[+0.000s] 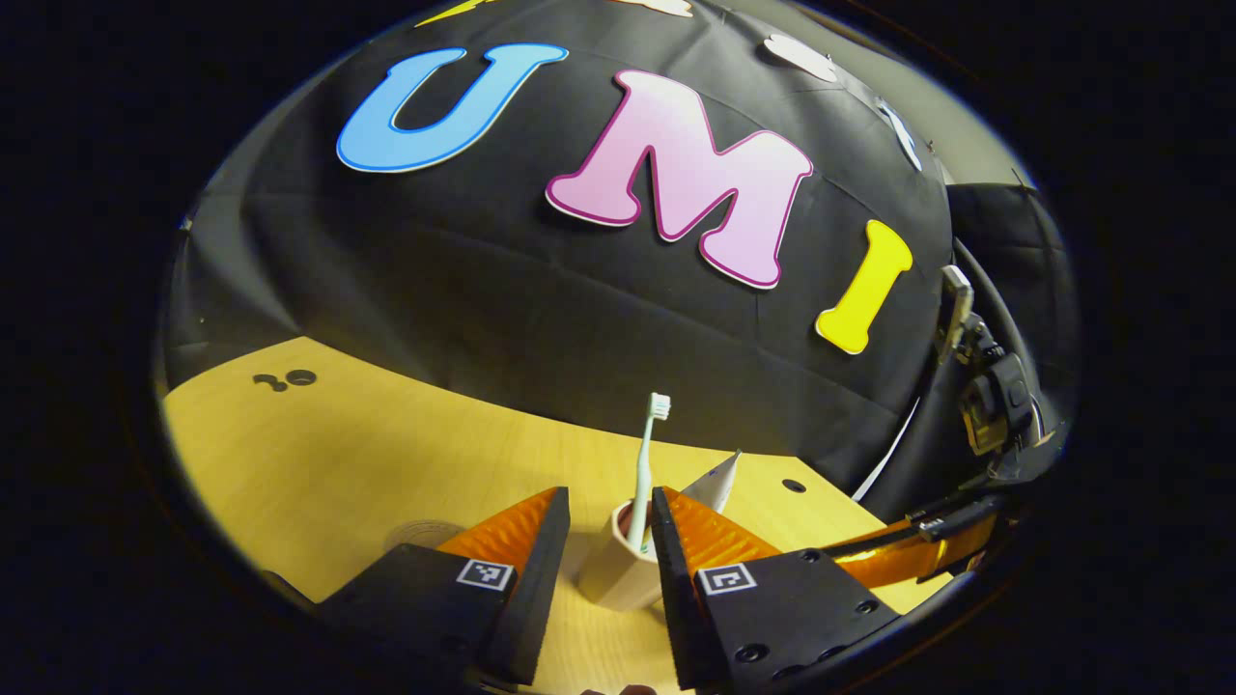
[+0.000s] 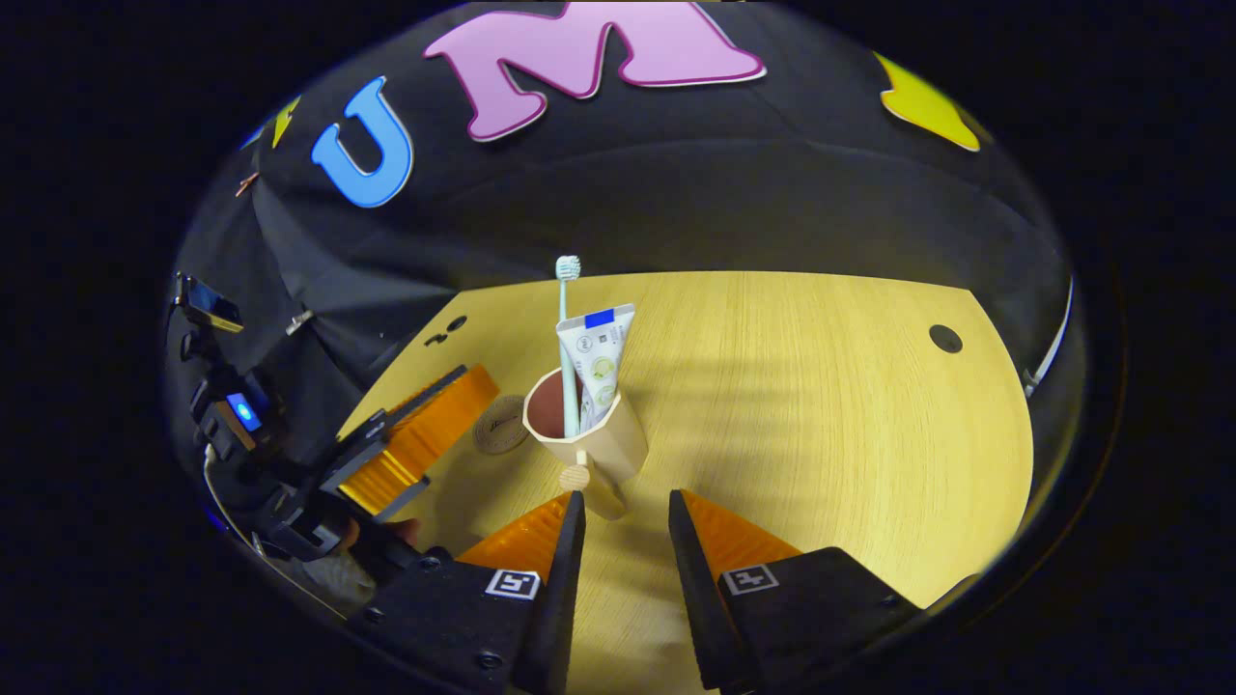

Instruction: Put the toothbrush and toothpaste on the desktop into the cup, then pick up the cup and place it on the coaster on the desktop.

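A beige cup [image 2: 603,444] stands upright on the wooden desktop [image 2: 821,415]. In it are a pale green toothbrush [image 2: 563,319] and a white toothpaste tube [image 2: 597,357]. My right gripper [image 2: 623,497] is open just short of the cup's small handle. In the left gripper view the cup [image 1: 613,569], toothbrush [image 1: 649,463] and toothpaste tube [image 1: 716,481] sit in the gap of my open left gripper [image 1: 610,494], with desktop showing between the left finger and the cup. A round brown coaster [image 2: 497,425] lies on the desktop beside the cup, towards the left gripper [image 2: 454,386].
Cable holes pierce the desktop [image 2: 944,338] [image 1: 794,486]. The black cloth wall closes the far edge. The other gripper's body and cables [image 1: 995,405] hang at the right of the left gripper view. A hand [image 2: 391,533] holds the left gripper.
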`<state>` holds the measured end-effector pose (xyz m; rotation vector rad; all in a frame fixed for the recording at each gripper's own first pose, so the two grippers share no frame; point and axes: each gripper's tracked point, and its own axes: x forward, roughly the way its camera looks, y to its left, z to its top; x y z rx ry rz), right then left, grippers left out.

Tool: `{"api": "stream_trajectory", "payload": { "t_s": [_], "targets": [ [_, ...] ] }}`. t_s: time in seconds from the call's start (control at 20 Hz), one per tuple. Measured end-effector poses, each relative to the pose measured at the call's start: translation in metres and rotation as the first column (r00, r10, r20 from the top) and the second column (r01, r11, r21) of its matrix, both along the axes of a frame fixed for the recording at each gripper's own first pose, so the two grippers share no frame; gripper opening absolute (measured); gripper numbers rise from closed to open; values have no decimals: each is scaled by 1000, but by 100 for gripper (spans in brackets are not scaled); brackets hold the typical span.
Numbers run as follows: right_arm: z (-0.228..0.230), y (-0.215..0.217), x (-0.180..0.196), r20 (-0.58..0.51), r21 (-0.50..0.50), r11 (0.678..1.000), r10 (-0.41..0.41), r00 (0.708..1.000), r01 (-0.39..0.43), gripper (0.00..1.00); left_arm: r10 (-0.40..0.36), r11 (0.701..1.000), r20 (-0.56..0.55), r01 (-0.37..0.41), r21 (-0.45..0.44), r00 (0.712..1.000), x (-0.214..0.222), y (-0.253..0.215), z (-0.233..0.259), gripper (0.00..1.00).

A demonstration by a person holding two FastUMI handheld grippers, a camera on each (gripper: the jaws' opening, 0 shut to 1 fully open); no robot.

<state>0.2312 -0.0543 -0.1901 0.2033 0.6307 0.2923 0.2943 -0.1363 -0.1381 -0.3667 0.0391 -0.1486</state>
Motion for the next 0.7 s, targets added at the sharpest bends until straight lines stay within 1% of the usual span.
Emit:
{"api": "stream_trajectory", "payload": {
  "t_s": [0.05, 0.1, 0.25, 0.35, 0.4, 0.45, 0.5, 0.55, 0.7],
  "targets": [
    [-3, 5, 1, -19, -17, 1000, 24, 1000, -24, 53, 10, 1000, -9, -10, 6, 1000, -10, 8, -4, 65],
    [-6, 11, 2, -43, -30, 998, 49, 998, -51, 54, 18, 1000, -19, -18, 5, 1000, -21, 15, -7, 57],
    [-19, 27, 8, -92, -58, 995, 81, 992, -87, 55, 36, 999, -61, -36, 1, 998, -52, 30, -23, 57],
    [-28, 32, 13, -124, -85, 992, 86, 989, -97, 55, 46, 999, -93, -45, 13, 995, -73, 38, -36, 57],
    [-33, 34, 16, -141, -97, 990, 92, 986, -106, 58, 53, 998, -107, -51, 21, 993, -83, 43, -40, 57],
    [-36, 35, 19, -153, -111, 987, 96, 984, -114, 59, 60, 998, -121, -57, 24, 991, -93, 47, -46, 57],
    [-41, 37, 22, -170, -125, 984, 101, 980, -123, 49, 64, 998, -137, -62, 21, 989, -103, 49, -52, 57],
    [-44, 39, 25, -187, -134, 982, 108, 976, -135, 59, 67, 998, -150, -66, 14, 986, -112, 52, -56, 57],
    [-56, 47, 34, -226, -157, 974, 126, 966, -164, 59, 82, 997, -182, -83, 5, 980, -137, 59, -70, 57]
  ]
}}
